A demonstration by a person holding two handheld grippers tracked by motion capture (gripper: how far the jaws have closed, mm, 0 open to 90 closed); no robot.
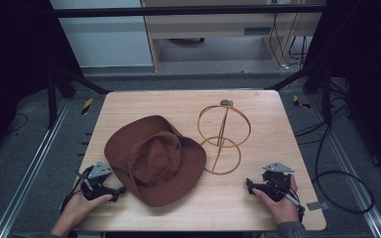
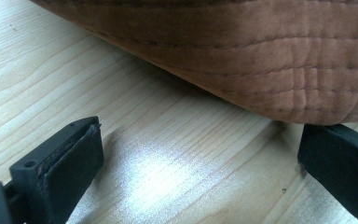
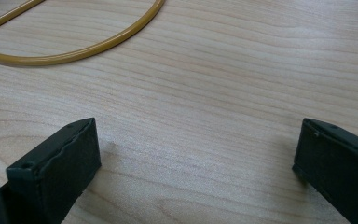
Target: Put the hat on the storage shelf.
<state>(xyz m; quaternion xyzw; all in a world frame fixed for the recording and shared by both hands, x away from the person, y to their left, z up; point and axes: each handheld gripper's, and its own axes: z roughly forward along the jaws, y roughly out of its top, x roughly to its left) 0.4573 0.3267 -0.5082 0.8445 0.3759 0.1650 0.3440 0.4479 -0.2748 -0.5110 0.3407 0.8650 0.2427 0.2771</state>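
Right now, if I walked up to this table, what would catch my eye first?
A big brown hat lies on the left half of the wooden table. Beside it, to the right, stands a golden wire stand made of rings on a stem. At the near edge, a person's hands hold the left tool, open close to the hat's brim, and the right tool, also open.

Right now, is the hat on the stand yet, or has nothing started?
Nothing looks done: the hat lies flat on the table, beside the wire stand, which is bare. In hand: the left gripper sits open at the hat's brim; the right gripper rests open near the stand. Probably left: gripping, lifting and placing the hat.
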